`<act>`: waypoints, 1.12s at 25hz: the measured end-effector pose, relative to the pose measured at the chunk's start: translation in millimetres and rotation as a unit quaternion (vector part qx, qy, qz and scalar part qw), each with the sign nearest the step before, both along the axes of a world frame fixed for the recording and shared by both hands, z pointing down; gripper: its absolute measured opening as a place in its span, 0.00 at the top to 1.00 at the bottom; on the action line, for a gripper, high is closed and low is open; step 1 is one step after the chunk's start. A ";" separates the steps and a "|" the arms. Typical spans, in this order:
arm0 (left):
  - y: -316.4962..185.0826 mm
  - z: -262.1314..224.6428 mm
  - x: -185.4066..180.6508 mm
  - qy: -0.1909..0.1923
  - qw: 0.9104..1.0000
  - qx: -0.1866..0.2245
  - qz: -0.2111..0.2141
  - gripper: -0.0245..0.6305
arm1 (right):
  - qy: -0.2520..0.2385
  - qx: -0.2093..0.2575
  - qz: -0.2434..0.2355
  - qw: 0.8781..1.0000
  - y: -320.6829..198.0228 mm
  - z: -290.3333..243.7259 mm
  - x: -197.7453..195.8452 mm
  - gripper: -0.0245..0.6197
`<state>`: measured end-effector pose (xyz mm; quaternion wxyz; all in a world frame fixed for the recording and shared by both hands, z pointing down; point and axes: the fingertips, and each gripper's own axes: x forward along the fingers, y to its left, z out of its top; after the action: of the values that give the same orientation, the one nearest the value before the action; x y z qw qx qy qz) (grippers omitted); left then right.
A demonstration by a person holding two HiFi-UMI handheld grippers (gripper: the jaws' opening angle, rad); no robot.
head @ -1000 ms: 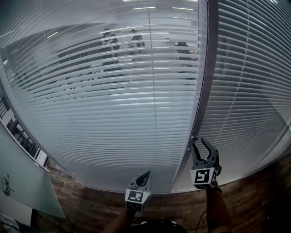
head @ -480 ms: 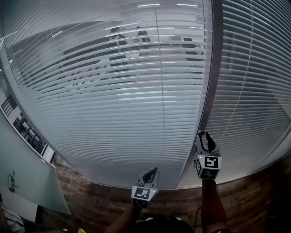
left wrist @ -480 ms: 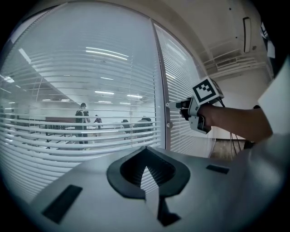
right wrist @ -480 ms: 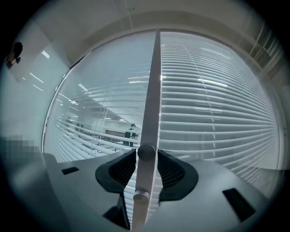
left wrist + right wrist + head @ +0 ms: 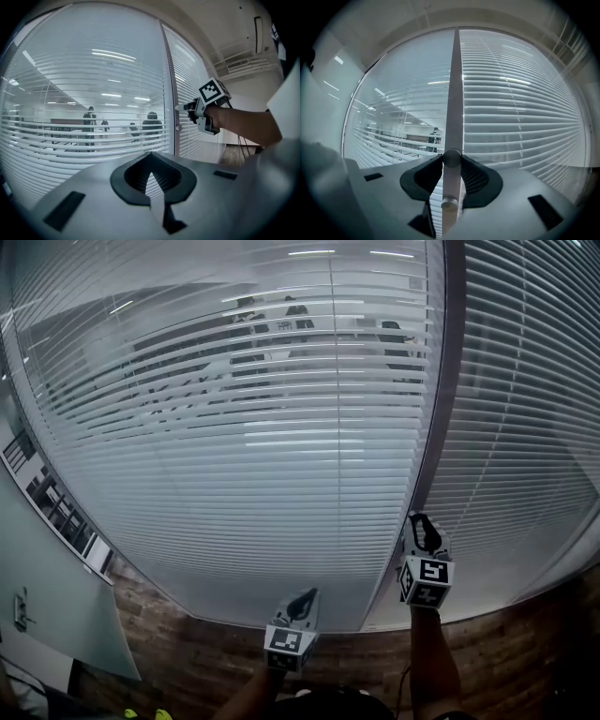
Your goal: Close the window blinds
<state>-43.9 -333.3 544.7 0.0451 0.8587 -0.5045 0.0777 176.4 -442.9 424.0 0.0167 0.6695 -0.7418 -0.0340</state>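
Observation:
White slatted blinds (image 5: 234, 446) hang behind glass on both sides of a grey upright mullion (image 5: 437, 427), their slats part open. My right gripper (image 5: 424, 526) is up against the mullion's lower part. In the right gripper view its jaws are closing on a round grey knob (image 5: 451, 158) on the mullion (image 5: 453, 93), and their tips touch its two sides. A second small knob (image 5: 449, 203) sits lower, nearer the camera. My left gripper (image 5: 305, 599) hangs lower left, shut and holding nothing. From the left gripper view the right gripper (image 5: 185, 108) shows at the mullion (image 5: 169, 93).
People (image 5: 246, 307) stand in the room beyond the glass. A brown wooden floor (image 5: 187, 652) runs below the window. A pale wall panel with a socket (image 5: 19, 608) is at the far left. An air-conditioning unit (image 5: 258, 35) hangs on the ceiling at right.
The right gripper has moved up to the mullion and its jaws have narrowed from wide open. The left gripper has hardly moved. The view has shifted slightly.

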 end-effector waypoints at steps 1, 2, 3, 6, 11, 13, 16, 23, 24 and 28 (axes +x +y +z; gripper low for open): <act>-0.3 0.0 -1.0 0.000 1.000 0.000 -0.001 0.96 | 0.006 -0.001 0.001 1.000 -0.1 0.0 -0.6 0.77; -0.8 -0.2 -1.4 0.000 1.000 -0.001 -0.001 0.96 | 0.016 -0.001 0.001 1.000 -0.3 -0.5 -1.1 0.77; -1.3 -0.6 -1.3 0.000 1.000 -0.001 -0.001 0.96 | 0.027 -0.002 0.001 1.000 -0.4 -1.0 -1.6 0.77; -1.3 -1.8 1.0 0.004 1.000 0.001 0.000 0.96 | 0.065 0.000 -0.008 0.998 0.0 -0.9 -1.9 0.77; -1.2 3.3 -5.2 0.002 1.000 -0.005 -0.006 0.96 | 0.171 0.004 -0.022 0.985 1.0 -2.4 -6.3 0.77; -1.3 4.1 -7.4 -0.002 1.000 -0.004 -0.009 0.96 | 0.242 0.003 -0.018 0.970 1.2 -1.5 -8.4 0.77; -1.2 2.9 -6.0 -0.006 1.000 0.000 -0.007 0.96 | 0.334 0.010 -0.007 0.943 1.4 -2.6 -11.6 0.77; 1.6 4.8 -0.7 -0.008 1.000 -0.002 -0.002 0.96 | 0.467 0.018 0.003 0.884 1.4 1.8 -13.8 0.77; 1.9 5.0 0.1 -0.007 1.000 -0.002 -0.001 0.96 | 0.485 0.019 0.007 0.874 1.4 2.6 -13.7 0.77; -3.1 8.1 1.8 0.002 1.000 0.026 0.002 0.96 | 0.547 0.024 0.030 0.836 0.8 5.0 -13.3 0.77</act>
<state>-42.2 -336.4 552.8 0.0234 0.8605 -0.5049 0.0631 163.2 -442.1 428.9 0.4050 0.5639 -0.5901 -0.4120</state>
